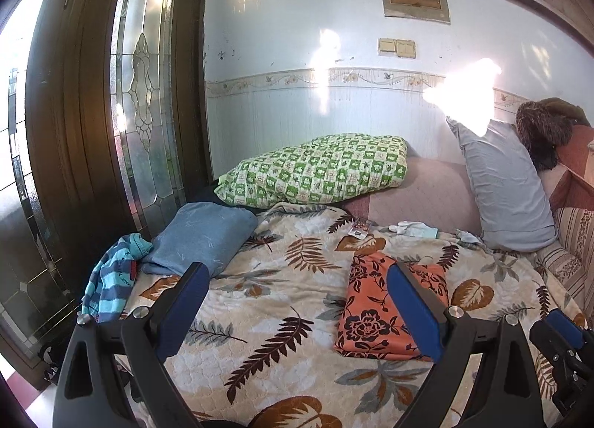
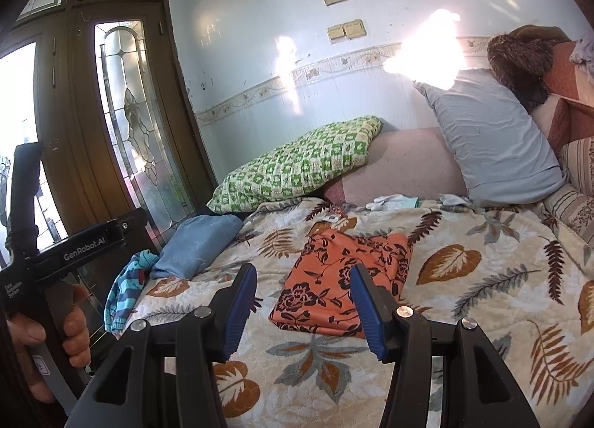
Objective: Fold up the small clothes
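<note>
Orange floral garment (image 2: 339, 281) lies folded flat on the leaf-print blanket (image 2: 482, 279) covering the bed, nothing touching it. Left hand-held gripper (image 1: 297, 316) hovers above the blanket, fingers spread wide, empty, the garment showing just behind its right finger. Right hand-held gripper (image 2: 302, 311) hangs over the near edge of the same garment, fingers parted, gripping nothing. Off at the bed's left edge a striped blue garment (image 2: 124, 288) sits crumpled beside a folded light-blue cloth (image 2: 195, 246). Green checked pillow (image 1: 319, 170) and grey pillow (image 1: 501, 183) rest toward the wall.
</note>
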`<state>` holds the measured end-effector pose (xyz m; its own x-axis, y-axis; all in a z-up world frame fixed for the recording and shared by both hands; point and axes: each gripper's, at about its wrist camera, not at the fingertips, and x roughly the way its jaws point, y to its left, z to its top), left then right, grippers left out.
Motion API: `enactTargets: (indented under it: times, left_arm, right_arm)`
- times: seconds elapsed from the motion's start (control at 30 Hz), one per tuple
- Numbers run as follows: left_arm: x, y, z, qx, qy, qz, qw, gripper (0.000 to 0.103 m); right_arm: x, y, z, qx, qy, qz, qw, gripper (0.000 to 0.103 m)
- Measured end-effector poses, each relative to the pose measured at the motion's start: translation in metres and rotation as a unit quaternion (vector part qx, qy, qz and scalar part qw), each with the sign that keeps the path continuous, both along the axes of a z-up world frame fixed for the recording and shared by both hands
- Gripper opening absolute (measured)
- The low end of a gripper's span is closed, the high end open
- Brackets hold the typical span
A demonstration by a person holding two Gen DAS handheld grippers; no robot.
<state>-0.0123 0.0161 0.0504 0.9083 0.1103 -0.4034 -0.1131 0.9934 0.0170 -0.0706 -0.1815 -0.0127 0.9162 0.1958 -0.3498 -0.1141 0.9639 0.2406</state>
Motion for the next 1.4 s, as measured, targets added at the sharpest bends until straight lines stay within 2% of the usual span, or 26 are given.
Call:
enactTargets:
  times: [0.2,0.7,0.83,1.2,1.4]
  left_arm:
    - [-0.009,0.001,0.007,0.004,-0.004,-0.002,1.0000,0.101]
    - [-0.034,0.005,0.027,0.001,-0.016,-0.012,0.9998,0.101]
    - [-0.037,0.006,0.039,0.000,-0.030,-0.007,0.9995,0.102]
    - [-0.021,-0.005,0.037,0.002,-0.014,-0.017,0.9998,0.103]
    - [-0.012,-0.004,0.033,-0.006,-0.004,-0.007,1.0000,0.103]
  right_arm:
    - [-0.006,-0.002,0.007,0.003,0.001,-0.010,1.000,0.056]
    - [-0.029,0.007,0.036,-0.010,-0.018,-0.010,1.000,0.057]
    - [-0.025,0.012,0.043,-0.014,-0.014,-0.012,1.000,0.058]
    - [-0.005,0.013,0.029,-0.001,-0.001,0.001,1.000,0.058]
    - [0.004,0.019,0.020,-0.017,0.006,0.011,1.000,0.058]
